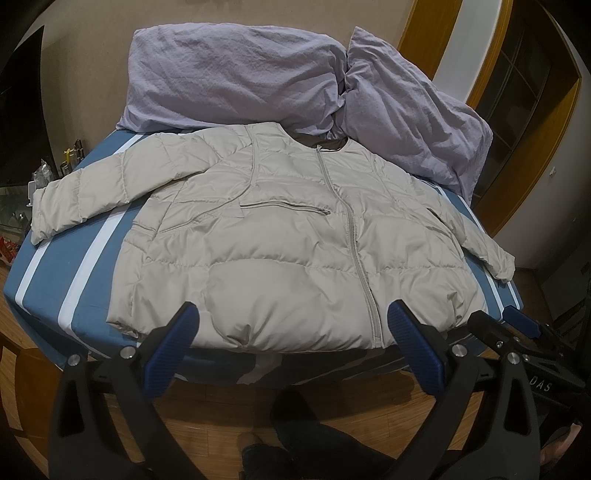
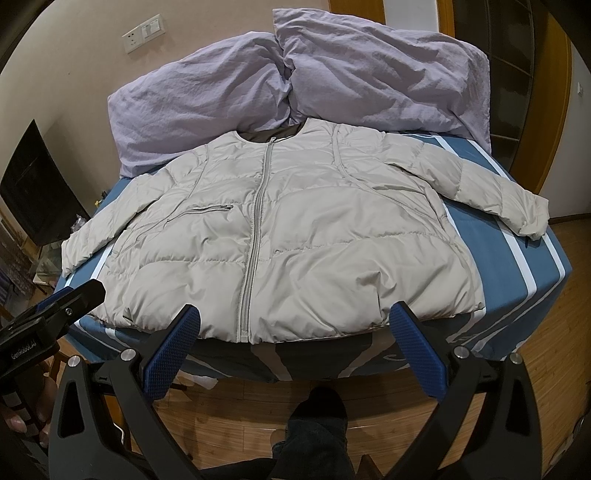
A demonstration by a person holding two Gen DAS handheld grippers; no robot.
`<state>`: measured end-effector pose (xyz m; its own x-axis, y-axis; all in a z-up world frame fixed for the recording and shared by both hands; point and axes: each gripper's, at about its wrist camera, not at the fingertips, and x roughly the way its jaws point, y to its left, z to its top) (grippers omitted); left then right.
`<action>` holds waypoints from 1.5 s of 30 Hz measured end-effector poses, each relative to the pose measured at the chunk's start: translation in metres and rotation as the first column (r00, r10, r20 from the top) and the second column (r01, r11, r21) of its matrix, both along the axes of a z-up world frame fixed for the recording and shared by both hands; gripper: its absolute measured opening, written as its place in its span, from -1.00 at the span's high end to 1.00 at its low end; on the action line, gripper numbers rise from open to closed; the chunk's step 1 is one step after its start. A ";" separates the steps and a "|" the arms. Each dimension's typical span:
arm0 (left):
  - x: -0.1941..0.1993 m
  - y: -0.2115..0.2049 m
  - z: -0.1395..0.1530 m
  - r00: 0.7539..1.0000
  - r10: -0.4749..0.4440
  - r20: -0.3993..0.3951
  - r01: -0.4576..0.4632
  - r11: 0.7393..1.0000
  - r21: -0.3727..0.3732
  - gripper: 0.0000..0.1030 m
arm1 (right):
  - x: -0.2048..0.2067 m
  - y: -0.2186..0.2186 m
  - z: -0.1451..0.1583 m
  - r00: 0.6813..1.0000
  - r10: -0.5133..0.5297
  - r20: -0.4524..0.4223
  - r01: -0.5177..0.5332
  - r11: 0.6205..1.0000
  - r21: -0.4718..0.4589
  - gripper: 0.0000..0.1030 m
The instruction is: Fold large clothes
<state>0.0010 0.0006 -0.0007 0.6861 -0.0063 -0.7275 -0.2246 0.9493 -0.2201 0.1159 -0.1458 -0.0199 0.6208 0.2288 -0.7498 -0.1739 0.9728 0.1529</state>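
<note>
The left gripper (image 1: pixel 291 325) has its two blue-padded fingers (image 1: pixel 173 350) spread wide apart with nothing between them, poised just short of the bed's near edge. The right gripper (image 2: pixel 293 325) is held the same way, fingers (image 2: pixel 417 350) wide and empty, beside the left one.

Past both sets of fingers lies a pale beige puffer jacket (image 1: pixel 288 236), spread flat and face up on the bed (image 1: pixel 55 280). It is zipped closed, with a grey zipper (image 2: pixel 255 236) running down its middle. Its hem lies at the near edge of the bed, its neckline towards the far end, and both sleeves stretch outward to the sides.

The bed is covered by a blue sheet with white stripes. At its far end, two crumpled lilac pillows (image 2: pixel 295 81) lean against a beige wall, touching the jacket's collar. The floor (image 1: pixel 229 417) below is warm wooden boards, and a dark-clothed foot (image 2: pixel 317 417) of the person stands at the bed's foot.

The left wrist view alone shows a wood-framed doorway (image 1: pixel 517 122) on the right and small cluttered items beside the bed on the left. The right wrist view alone shows a white wall switch plate (image 2: pixel 144 33) and a dark flat screen (image 2: pixel 37 192) on the left.
</note>
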 end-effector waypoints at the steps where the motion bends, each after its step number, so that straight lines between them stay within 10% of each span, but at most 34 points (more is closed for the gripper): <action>1: 0.000 0.000 0.000 1.000 0.000 0.000 0.000 1.000 0.000 -0.96 | 0.000 0.000 0.000 1.000 0.000 0.000 0.000 1.000 0.000 -0.97; 33: 0.035 0.021 -0.023 0.995 0.074 -0.062 -0.073 0.997 0.007 -0.96 | 0.063 -0.043 -0.013 0.992 -0.127 -0.010 0.127 0.990 0.058 -0.97; 45: 0.096 0.041 -0.044 0.981 0.123 -0.152 -0.111 0.990 0.082 -0.96 | 0.154 -0.173 -0.035 0.879 -0.472 -0.066 0.476 0.879 0.044 -0.97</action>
